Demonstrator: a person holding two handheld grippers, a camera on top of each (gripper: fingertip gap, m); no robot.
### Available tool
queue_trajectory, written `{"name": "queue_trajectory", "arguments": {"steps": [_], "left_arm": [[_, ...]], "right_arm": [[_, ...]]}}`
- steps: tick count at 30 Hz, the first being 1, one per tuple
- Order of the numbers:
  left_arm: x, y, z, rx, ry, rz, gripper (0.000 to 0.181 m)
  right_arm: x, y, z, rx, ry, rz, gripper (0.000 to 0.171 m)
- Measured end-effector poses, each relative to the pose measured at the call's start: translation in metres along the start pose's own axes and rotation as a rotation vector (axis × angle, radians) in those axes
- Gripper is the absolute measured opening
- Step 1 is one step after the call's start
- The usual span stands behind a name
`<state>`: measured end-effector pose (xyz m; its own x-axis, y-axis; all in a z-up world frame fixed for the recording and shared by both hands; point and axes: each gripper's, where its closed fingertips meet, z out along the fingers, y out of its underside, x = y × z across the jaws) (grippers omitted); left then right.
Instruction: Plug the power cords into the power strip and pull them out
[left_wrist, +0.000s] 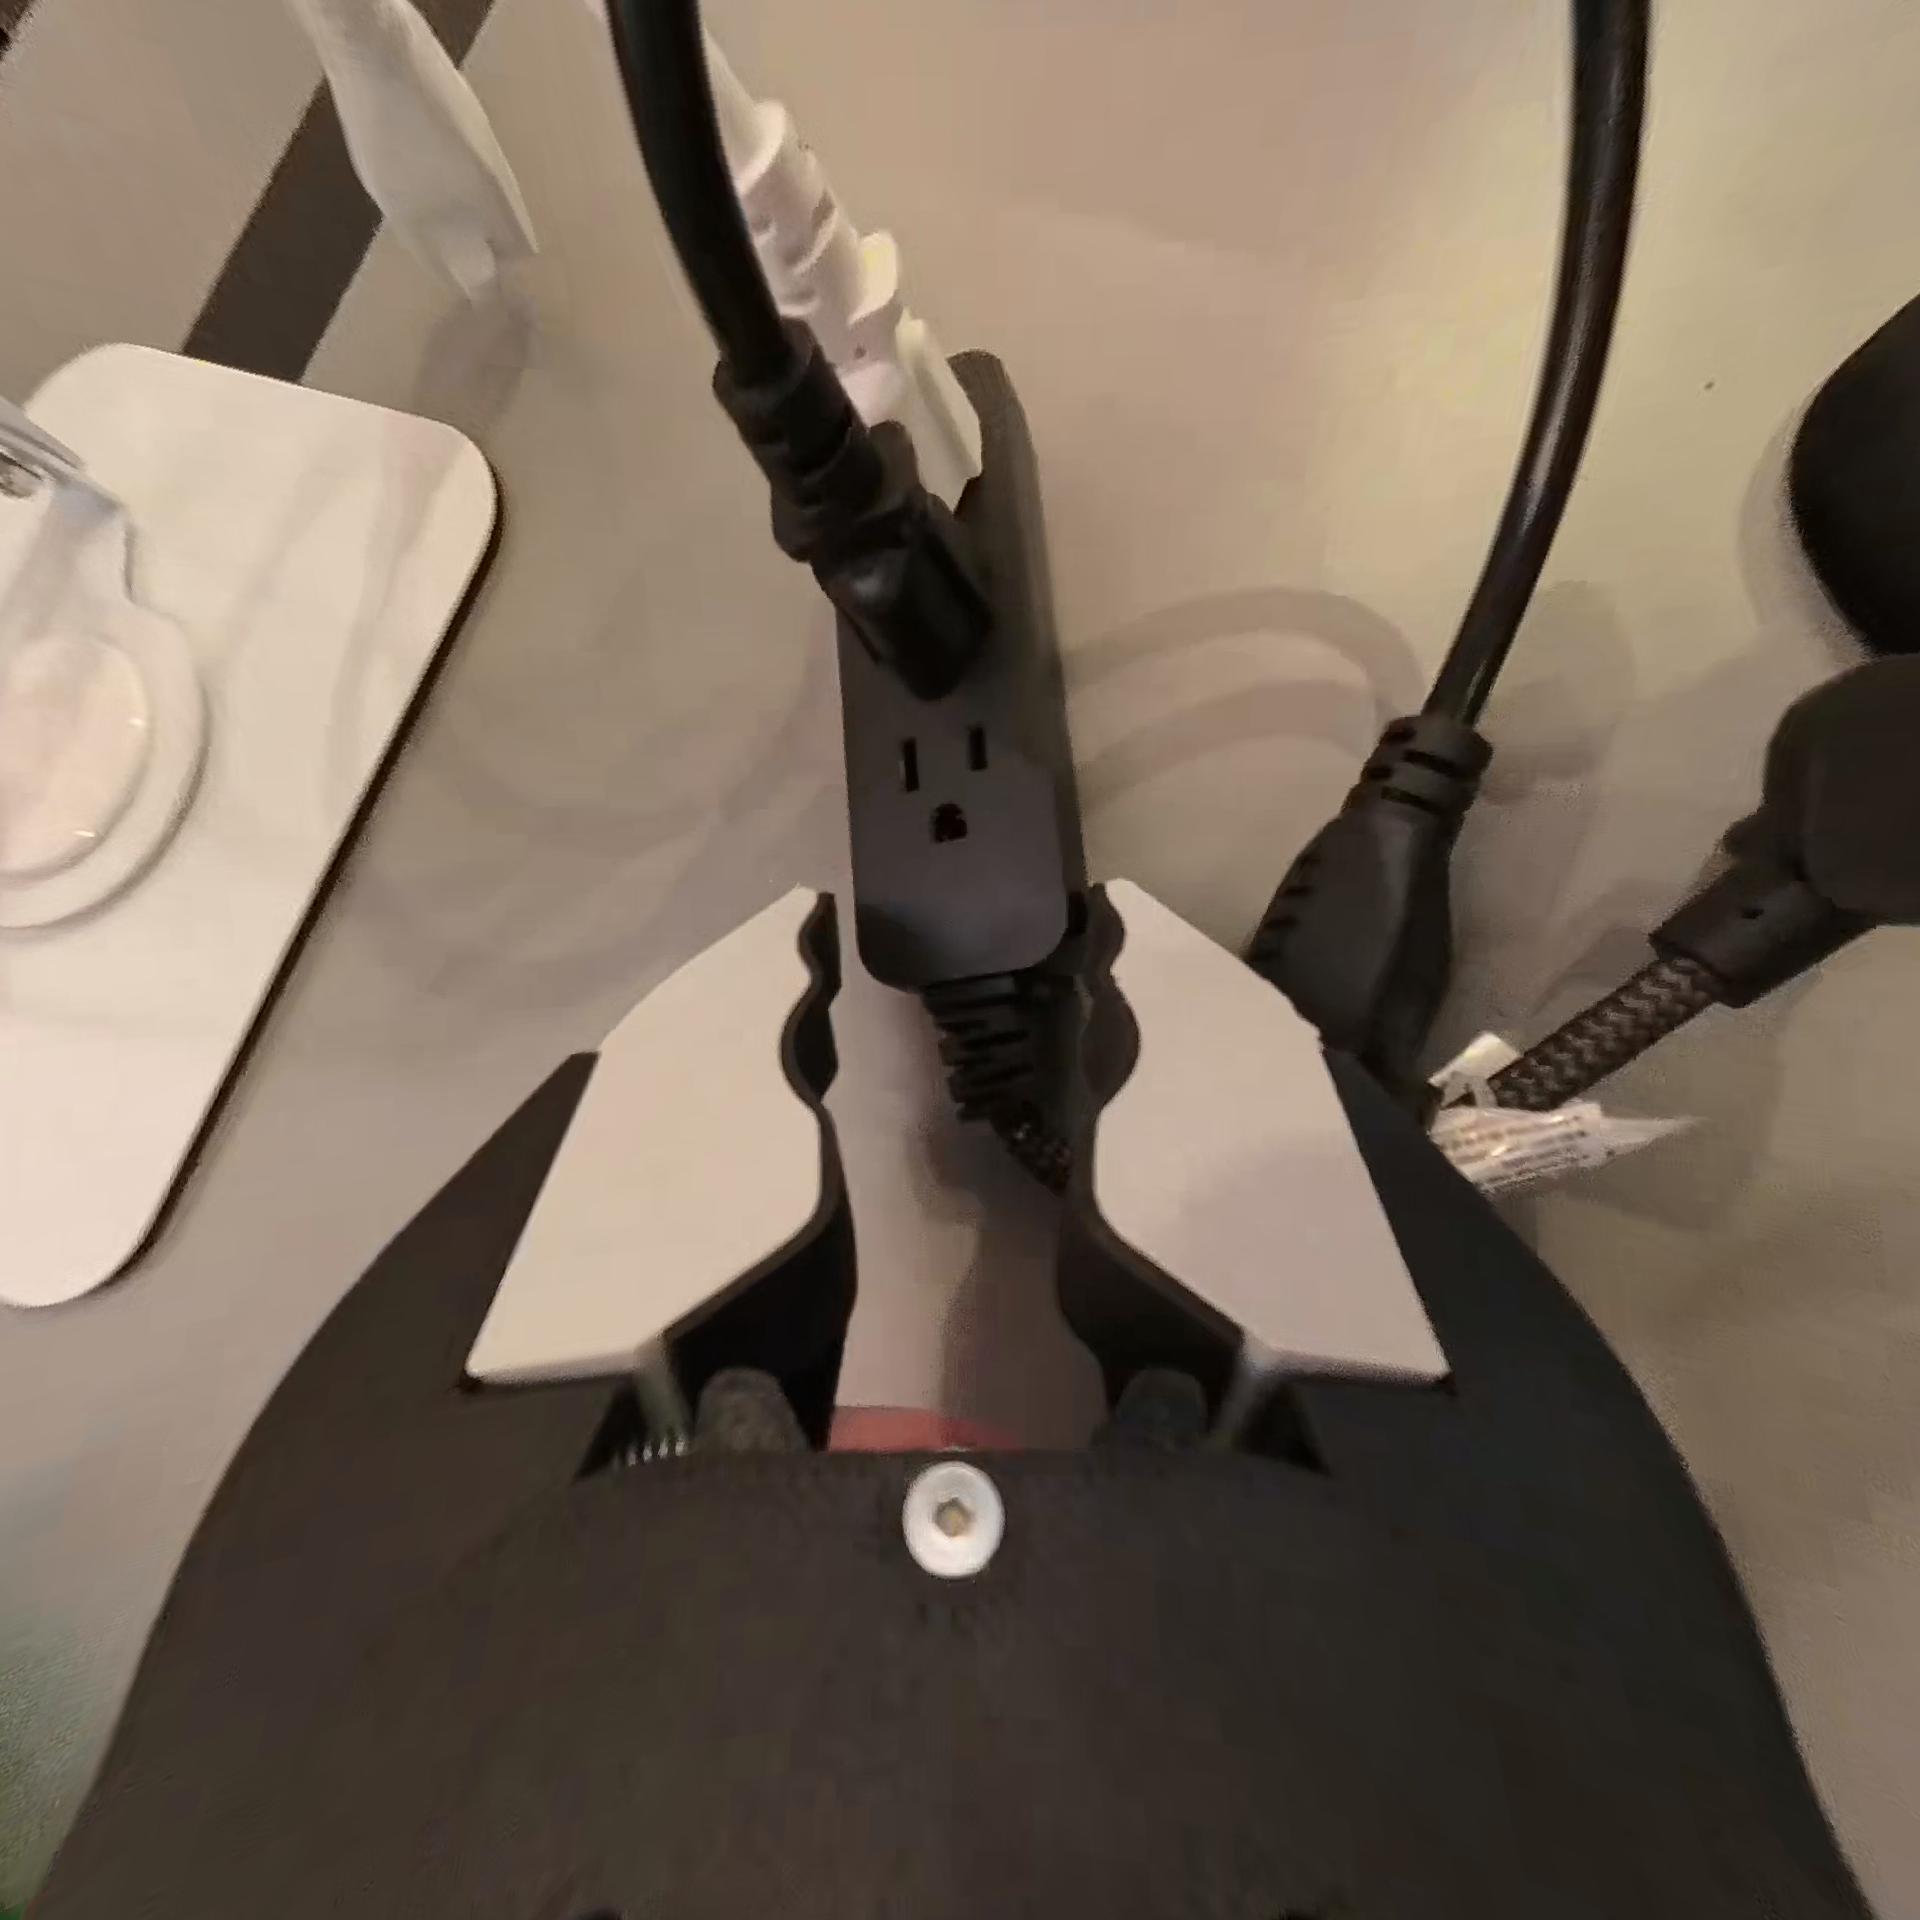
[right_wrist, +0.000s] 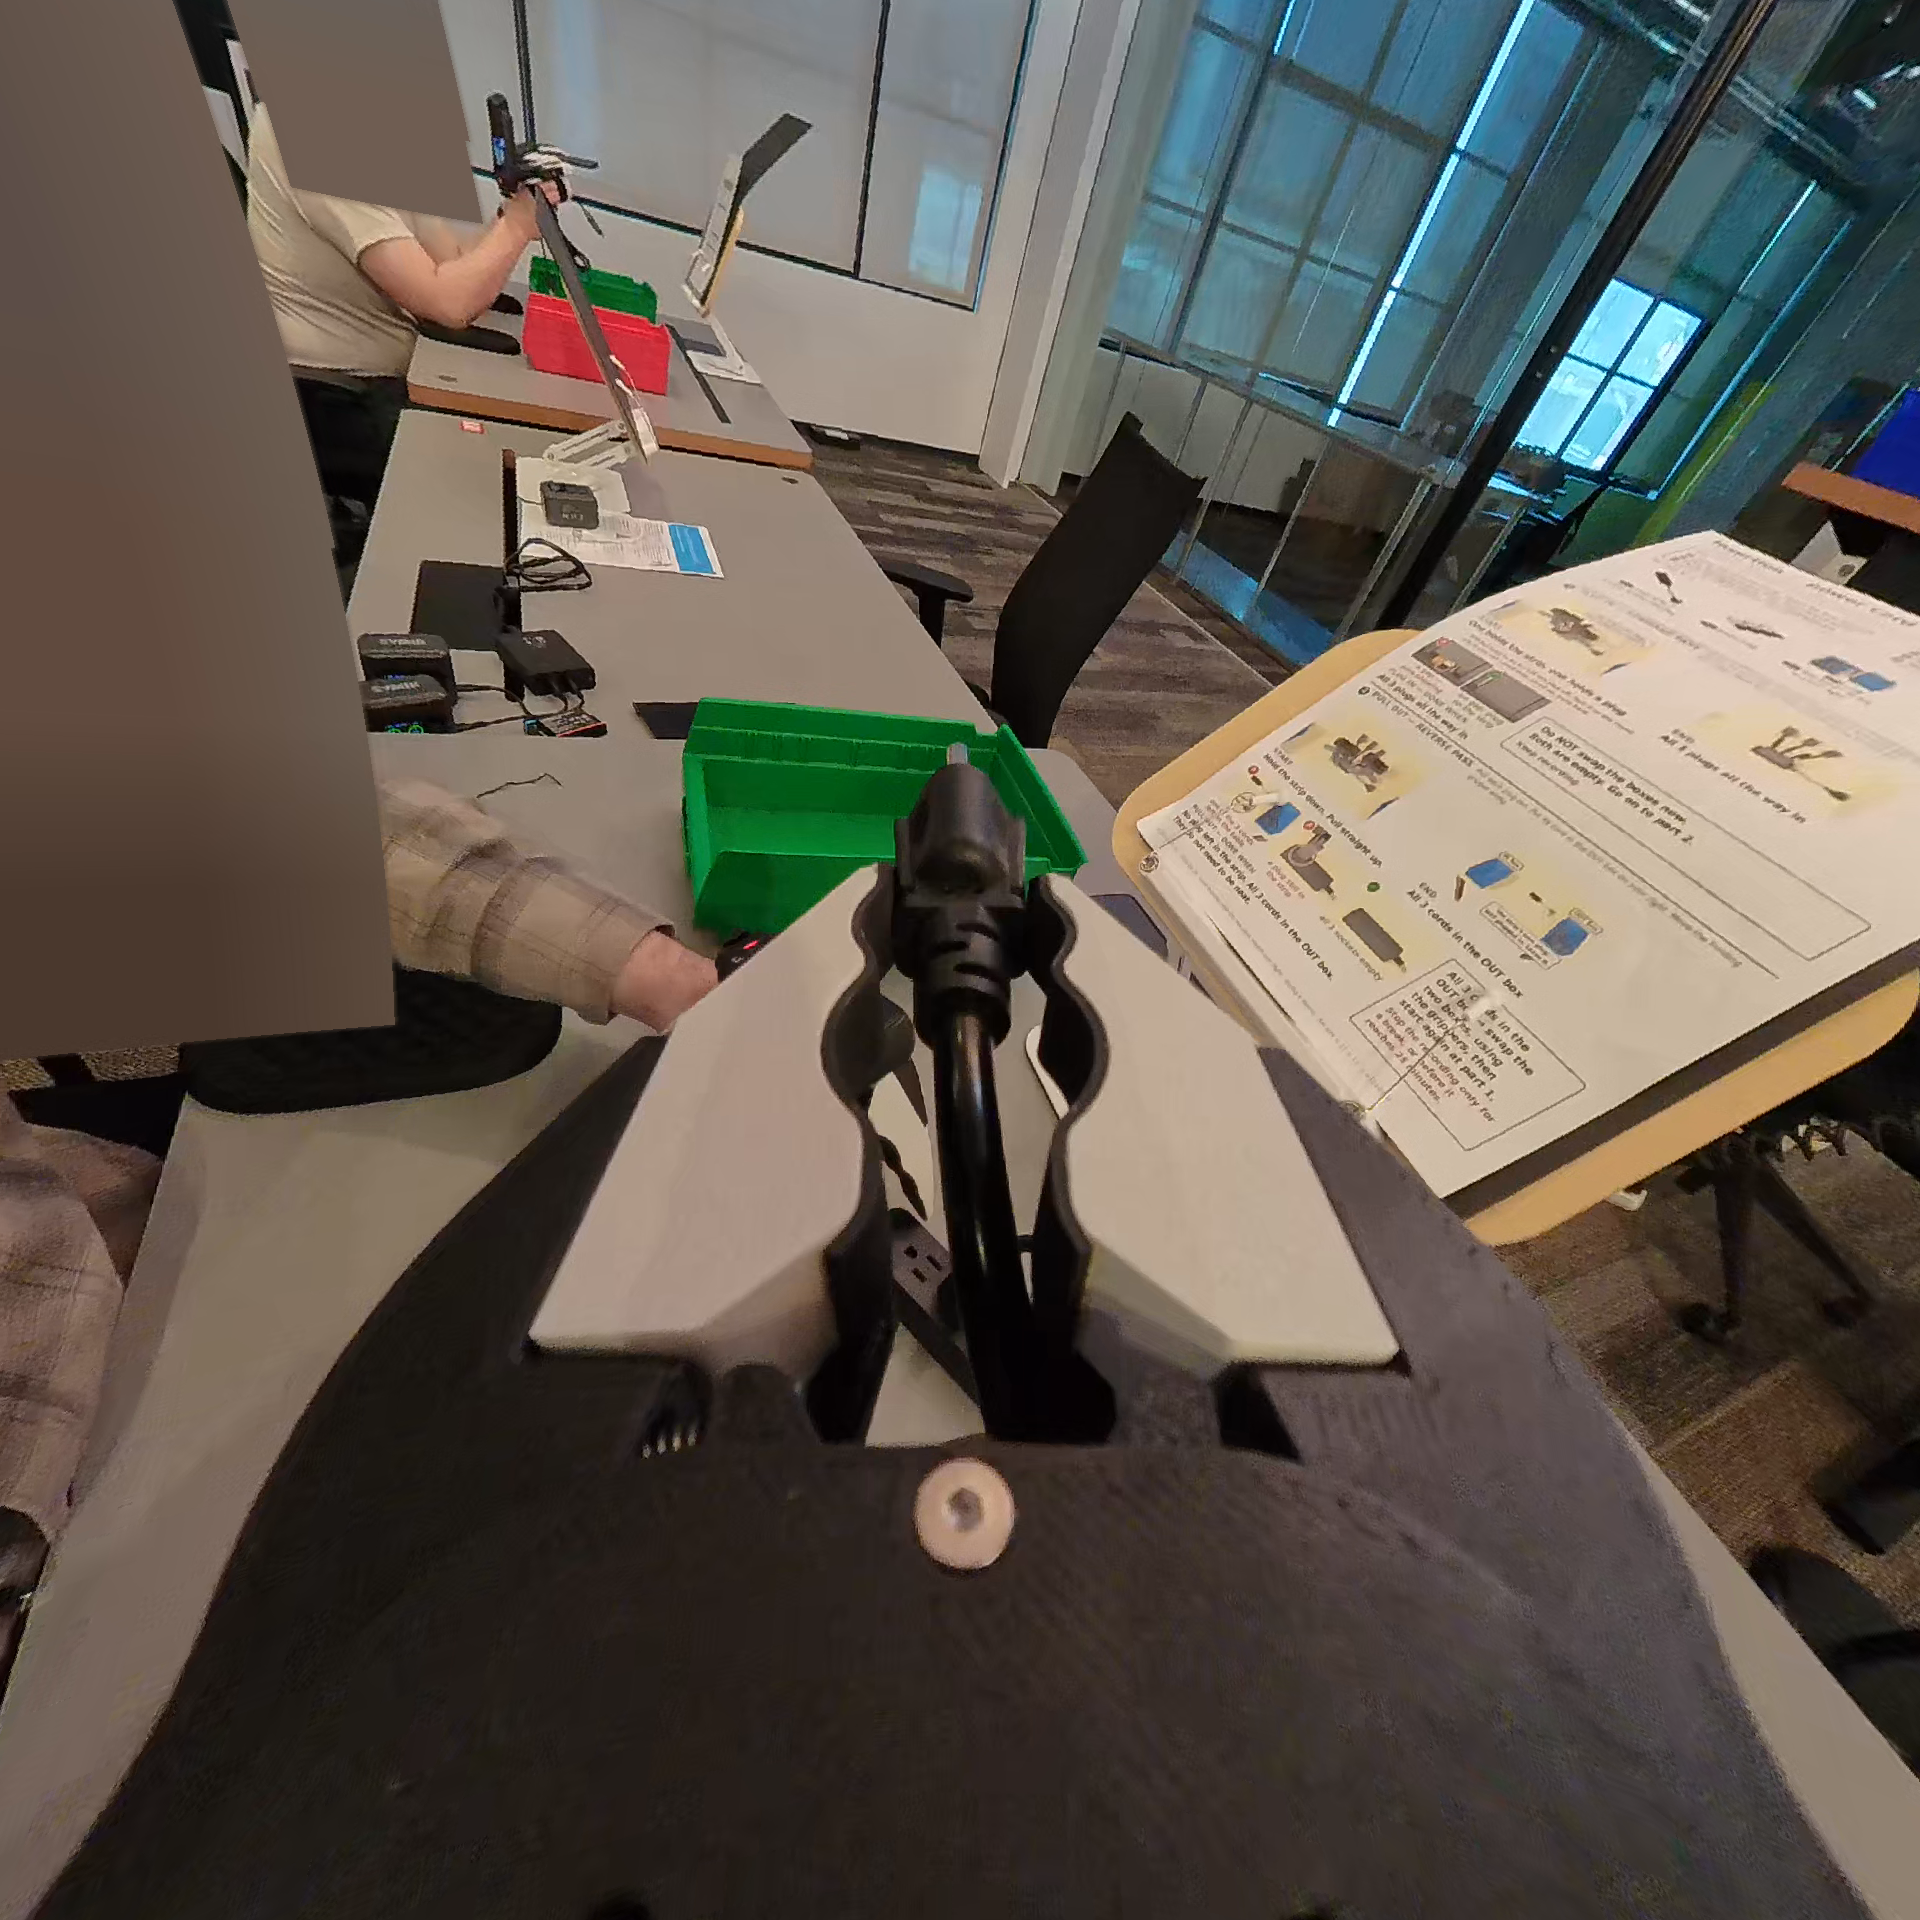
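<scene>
Left wrist view: the left gripper (left_wrist: 961, 935) is closed on the near end of the black power strip (left_wrist: 951, 748), its jaws pinching the strip where the braided cord (left_wrist: 1023, 1112) leaves it. The strip lies on the pale table (left_wrist: 1195, 312), running away from the camera. Of its sockets, the nearest 1 is empty; a black plug (left_wrist: 894, 561) sits in the next, and a white plug (left_wrist: 883, 353) in the farthest. To the right of the strip a second black plug (left_wrist: 1371, 862) lies loose on the table, apart from the strip, with another braided cable (left_wrist: 1621, 1018) beside it. A white rounded pad (left_wrist: 260, 727) lies toward the left edge. None of this socket detail shows in the other view.

Right wrist view: the right gripper (right_wrist: 961, 935) is raised above the table, its jaws closed on the neck of a black power cord plug (right_wrist: 961, 842), the cord (right_wrist: 971, 1143) trailing back between the fingers. Only this view shows the green bin (right_wrist: 810, 800) behind the plug, an instruction sheet (right_wrist: 1558, 831) on a tilted board at right, and a person's sleeve (right_wrist: 499, 894) at left. A sliver of the power strip shows below, between the fingers.
</scene>
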<state>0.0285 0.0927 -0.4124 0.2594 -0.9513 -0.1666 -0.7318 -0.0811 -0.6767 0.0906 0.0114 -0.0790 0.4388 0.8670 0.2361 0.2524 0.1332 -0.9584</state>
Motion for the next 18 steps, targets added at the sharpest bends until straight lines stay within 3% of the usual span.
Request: {"name": "queue_trajectory", "arguments": {"steps": [11, 18], "left_arm": [[-0.01, -0.015, -0.025, 0.114, 0.093, -0.164, 0.046], [-0.001, -0.005, -0.006, 0.005, 0.204, -0.277, 0.037]], "right_arm": [[0.004, 0.012, 0.002, 0.006, -0.011, 0.018, 0.022], [0.0, 0.015, 0.008, 0.02, -0.034, 0.032, 0.022]]}}
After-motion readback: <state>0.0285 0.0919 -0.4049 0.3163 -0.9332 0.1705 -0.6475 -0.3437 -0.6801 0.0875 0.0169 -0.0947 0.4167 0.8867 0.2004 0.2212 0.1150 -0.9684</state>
